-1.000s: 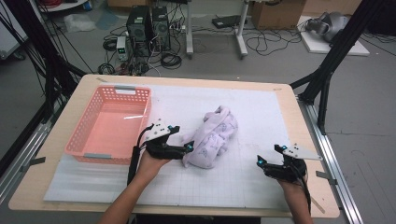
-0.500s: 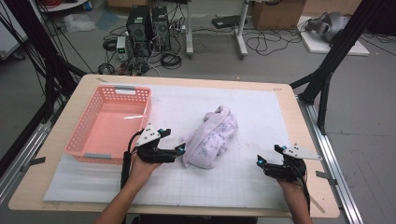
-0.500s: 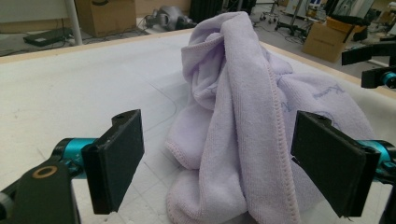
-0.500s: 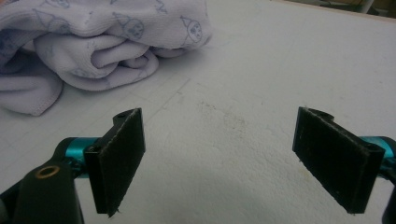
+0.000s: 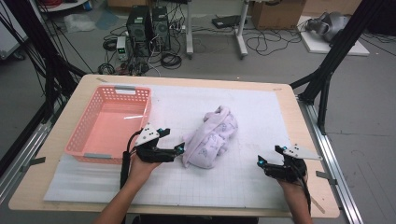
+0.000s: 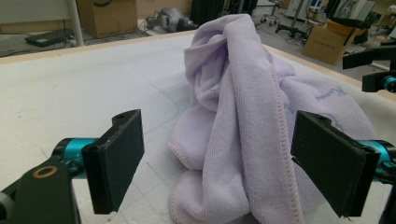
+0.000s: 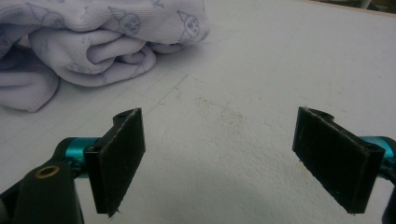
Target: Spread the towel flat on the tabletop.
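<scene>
Table [image 5: 299,140] first — a wooden top under a white gridded mat [image 5: 261,116], with a pink plastic basket [image 5: 108,122] standing empty on its left part. Near the middle of the mat lies the lilac towel [image 5: 212,136], crumpled into a loose roll whose long axis runs from the near left to the far right in the high view.

What the coming grab turns on is that the towel's near end lies straight ahead of the left gripper [image 5: 179,148], just beyond its tips. In the left gripper view the towel [image 6: 247,126] rises between the two black pads [image 6: 116,158], which stand wide apart with its folded hem in the gap; whether either pad touches the cloth I cannot tell. So this gripper is released, holding nothing, and is much the nearer of the two.

Further off, the right gripper [image 5: 259,161] sits low on the mat near the front right edge, well apart from the towel. Its own view shows its pads [image 7: 119,156] spread wide over bare mat, with the towel [image 7: 93,46] up and to the left — released as well.

Nothing stands between the left gripper and the cloth. I judge a short push forward and a squeeze would catch the near fold; the basket waits just to that hand's left, its rim near the wrist.
</scene>
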{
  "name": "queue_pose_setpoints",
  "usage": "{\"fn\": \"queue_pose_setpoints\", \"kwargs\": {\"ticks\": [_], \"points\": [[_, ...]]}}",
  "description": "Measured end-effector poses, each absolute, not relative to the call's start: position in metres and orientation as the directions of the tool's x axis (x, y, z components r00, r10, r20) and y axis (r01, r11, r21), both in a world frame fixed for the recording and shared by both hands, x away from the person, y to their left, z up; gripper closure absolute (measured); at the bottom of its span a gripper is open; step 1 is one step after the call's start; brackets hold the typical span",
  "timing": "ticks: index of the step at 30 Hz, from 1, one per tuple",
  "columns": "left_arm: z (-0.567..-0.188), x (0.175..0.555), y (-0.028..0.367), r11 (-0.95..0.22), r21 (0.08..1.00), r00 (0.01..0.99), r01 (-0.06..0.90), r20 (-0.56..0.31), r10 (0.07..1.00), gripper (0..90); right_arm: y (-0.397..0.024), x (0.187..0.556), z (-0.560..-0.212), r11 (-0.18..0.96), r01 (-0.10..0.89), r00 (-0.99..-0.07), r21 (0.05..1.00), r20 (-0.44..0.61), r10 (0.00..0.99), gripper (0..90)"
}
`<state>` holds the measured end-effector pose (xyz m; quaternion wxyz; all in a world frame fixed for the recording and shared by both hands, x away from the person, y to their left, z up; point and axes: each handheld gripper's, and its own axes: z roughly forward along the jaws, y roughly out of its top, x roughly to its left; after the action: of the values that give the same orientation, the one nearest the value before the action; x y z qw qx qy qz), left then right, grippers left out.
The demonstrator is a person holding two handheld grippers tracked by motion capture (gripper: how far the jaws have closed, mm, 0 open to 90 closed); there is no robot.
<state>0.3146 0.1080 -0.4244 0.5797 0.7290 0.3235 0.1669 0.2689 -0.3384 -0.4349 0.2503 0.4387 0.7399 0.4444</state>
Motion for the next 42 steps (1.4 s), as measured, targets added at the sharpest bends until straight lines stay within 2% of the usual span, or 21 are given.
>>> {"fn": "queue_pose_setpoints", "kwargs": {"ticks": [9, 14, 17, 18, 21, 28, 32, 35, 39, 40, 42], "points": [[-0.424, 0.316, 0.103, -0.116, 0.947, 0.748, 0.301, -0.159, 0.644, 20.5, -0.339, 0.269, -0.436, 0.214, 0.437, -0.484, 0.874, 0.027, 0.875, 15.6], [-0.418, 0.319, 0.099, -0.12, 0.941, 0.751, 0.317, -0.172, 0.638, 17.1, -0.339, 0.269, -0.436, 0.223, 0.431, -0.492, 0.874, 0.02, 0.87, 15.6], [-0.414, 0.321, 0.097, -0.106, 0.937, 0.758, 0.334, -0.2, 0.621, 18.5, -0.341, 0.268, -0.435, 0.221, 0.429, -0.49, 0.876, 0.019, 0.872, 15.6], [-0.41, 0.325, 0.092, -0.083, 0.932, 0.756, 0.353, -0.232, 0.613, 18.5, -0.341, 0.268, -0.435, 0.219, 0.43, -0.488, 0.876, 0.022, 0.872, 15.6], [-0.406, 0.33, 0.084, -0.091, 0.929, 0.759, 0.358, -0.232, 0.609, 19.3, -0.342, 0.268, -0.435, 0.215, 0.431, -0.487, 0.876, 0.025, 0.873, 15.6], [-0.395, 0.344, 0.047, -0.153, 0.923, 0.783, 0.353, -0.202, 0.588, 25.3, -0.344, 0.269, -0.435, 0.222, 0.43, -0.488, 0.875, 0.019, 0.873, 15.6], [-0.399, 0.348, 0.031, -0.209, 0.907, 0.81, 0.365, -0.199, 0.551, 35.9, -0.344, 0.27, -0.436, 0.216, 0.435, -0.485, 0.874, 0.025, 0.874, 15.6], [-0.406, 0.352, 0.021, -0.295, 0.884, 0.808, 0.362, -0.14, 0.573, 45.3, -0.343, 0.27, -0.436, 0.212, 0.439, -0.486, 0.873, 0.032, 0.873, 15.6], [-0.41, 0.354, 0.022, -0.382, 0.846, 0.802, 0.373, -0.086, 0.591, 75.9, -0.341, 0.27, -0.436, 0.215, 0.44, -0.49, 0.872, 0.033, 0.871, 15.6], [-0.41, 0.353, 0.024, -0.401, 0.839, 0.807, 0.368, -0.074, 0.586, 80.1, -0.342, 0.27, -0.436, 0.218, 0.435, -0.492, 0.874, 0.028, 0.87, 15.6], [-0.404, 0.346, 0.032, -0.383, 0.855, 0.813, 0.35, -0.074, 0.577, 82.0, -0.342, 0.269, -0.436, 0.214, 0.438, -0.491, 0.873, 0.033, 0.871, 15.6]]}}
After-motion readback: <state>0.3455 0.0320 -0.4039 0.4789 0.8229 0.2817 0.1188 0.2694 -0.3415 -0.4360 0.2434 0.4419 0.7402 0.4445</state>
